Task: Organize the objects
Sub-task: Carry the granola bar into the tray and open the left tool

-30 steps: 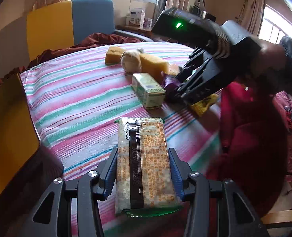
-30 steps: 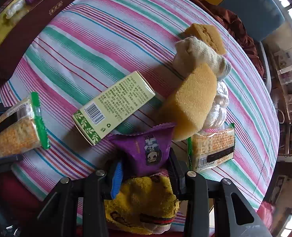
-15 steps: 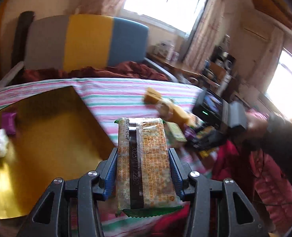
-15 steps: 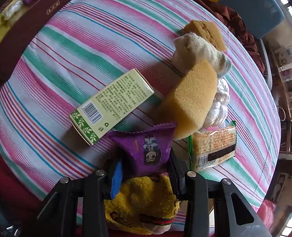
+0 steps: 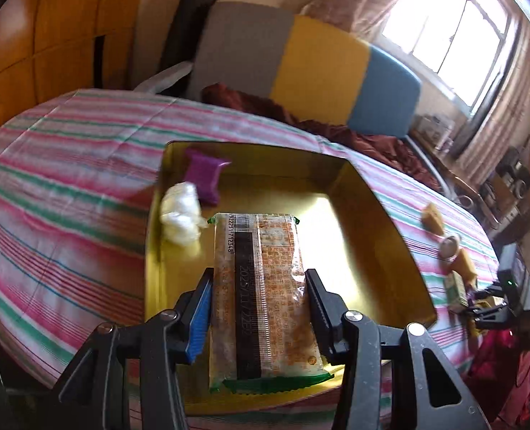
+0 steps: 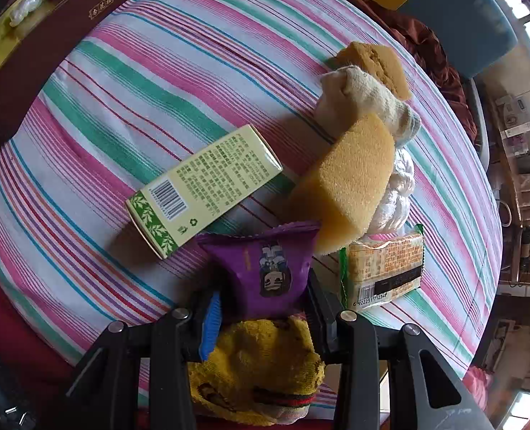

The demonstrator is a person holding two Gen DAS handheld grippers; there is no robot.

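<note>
Cracker packet (image 5: pixel 261 286) held in the left tool (image 5: pixel 259 308), poised over the gold tray (image 5: pixel 383 236) on the striped desk (image 5: pixel 67 186).
Lower it flat onto the bare middle, clear of the white wad (image 5: pixel 180 213), before releasing (glossy film slips); the right tool (image 6: pixel 263 308) pinches a crinkly purple pouch (image 6: pixel 265 268) near the desk's edge.

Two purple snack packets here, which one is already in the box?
The plain purple packet beside the white wad in the gold box. The cartoon-printed one sits clamped in the right gripper.
</note>
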